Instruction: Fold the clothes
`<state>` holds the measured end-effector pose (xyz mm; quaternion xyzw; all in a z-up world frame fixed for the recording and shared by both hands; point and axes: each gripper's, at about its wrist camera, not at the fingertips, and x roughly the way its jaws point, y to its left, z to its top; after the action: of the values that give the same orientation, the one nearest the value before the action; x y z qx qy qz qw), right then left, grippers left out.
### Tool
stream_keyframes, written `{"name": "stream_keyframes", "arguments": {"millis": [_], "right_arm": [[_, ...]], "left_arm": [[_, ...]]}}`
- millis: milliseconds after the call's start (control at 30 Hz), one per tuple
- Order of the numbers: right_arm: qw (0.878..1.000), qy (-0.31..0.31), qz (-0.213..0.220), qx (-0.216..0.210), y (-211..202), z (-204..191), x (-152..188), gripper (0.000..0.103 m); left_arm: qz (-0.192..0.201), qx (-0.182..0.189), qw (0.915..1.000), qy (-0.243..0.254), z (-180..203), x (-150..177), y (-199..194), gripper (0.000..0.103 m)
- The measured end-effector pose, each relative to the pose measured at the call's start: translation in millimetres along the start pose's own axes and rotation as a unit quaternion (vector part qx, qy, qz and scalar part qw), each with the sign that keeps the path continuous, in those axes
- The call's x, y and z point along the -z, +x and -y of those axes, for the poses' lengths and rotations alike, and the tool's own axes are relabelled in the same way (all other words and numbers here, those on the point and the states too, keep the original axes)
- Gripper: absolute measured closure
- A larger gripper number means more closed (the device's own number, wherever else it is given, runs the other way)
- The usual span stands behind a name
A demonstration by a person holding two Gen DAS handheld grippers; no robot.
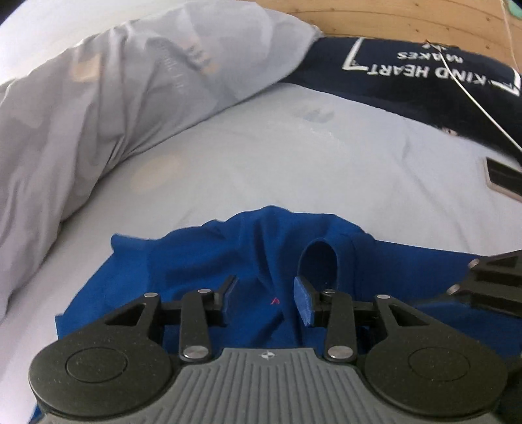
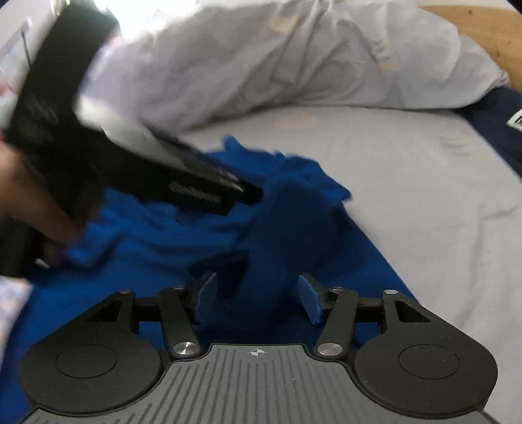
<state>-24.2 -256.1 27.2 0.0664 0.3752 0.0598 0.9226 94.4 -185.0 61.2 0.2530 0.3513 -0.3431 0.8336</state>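
A bright blue garment [image 1: 202, 254] lies crumpled on the pale bed sheet [image 1: 293, 163]. My left gripper [image 1: 266, 298] hangs open just above it, with a ridge of blue cloth rising between the jaws; nothing is clamped. In the right wrist view the same garment [image 2: 182, 234] spreads from the left to the middle. My right gripper [image 2: 257, 298] is open over a raised dark blue fold. The left gripper also shows there, blurred, as a black body [image 2: 208, 192] held by a hand at the left, over the garment.
A white duvet [image 1: 81, 107] is bunched along the left and far side [image 2: 293, 58]. A navy shirt with white lettering [image 1: 407, 68] lies at the far right by the wooden bed frame [image 1: 407, 16]. A small dark flat object [image 1: 502, 177] lies on the sheet at the right.
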Motion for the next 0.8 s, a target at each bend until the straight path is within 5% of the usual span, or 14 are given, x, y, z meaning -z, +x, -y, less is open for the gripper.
{"name": "stream_keyframes", "arguments": {"millis": [67, 167, 300, 533, 600, 733, 800], "right_arm": [[1.000, 0.014, -0.005, 0.017, 7, 7, 1, 0.084], [1.000, 0.025, -0.007, 0.013, 5, 18, -2, 0.095], [0.999, 0.034, 0.001, 0.004, -6, 29, -7, 0.096], [0.999, 0.032, -0.016, -0.005, -3, 32, -3, 0.096], [0.999, 0.031, -0.011, -0.001, -4, 33, -4, 0.096], [1.000, 0.031, -0.001, 0.006, -6, 36, -6, 0.095], [0.999, 0.031, 0.004, 0.010, -7, 37, -6, 0.095]], "left_arm": [[0.006, 0.010, 0.9999, 0.002, 1, -2, 0, 0.045], [0.004, 0.023, 0.9991, 0.036, 9, -4, 0, 0.042], [0.012, 0.027, 0.9943, 0.102, 22, -8, 0, 0.037], [0.000, 0.053, 0.9878, 0.147, 38, -23, 13, 0.038], [-0.009, 0.061, 0.9850, 0.162, 44, -26, 19, 0.044], [-0.029, 0.065, 0.9821, 0.174, 55, -25, 36, 0.093], [-0.006, 0.056, 0.9859, 0.158, 52, -25, 33, 0.095]]}}
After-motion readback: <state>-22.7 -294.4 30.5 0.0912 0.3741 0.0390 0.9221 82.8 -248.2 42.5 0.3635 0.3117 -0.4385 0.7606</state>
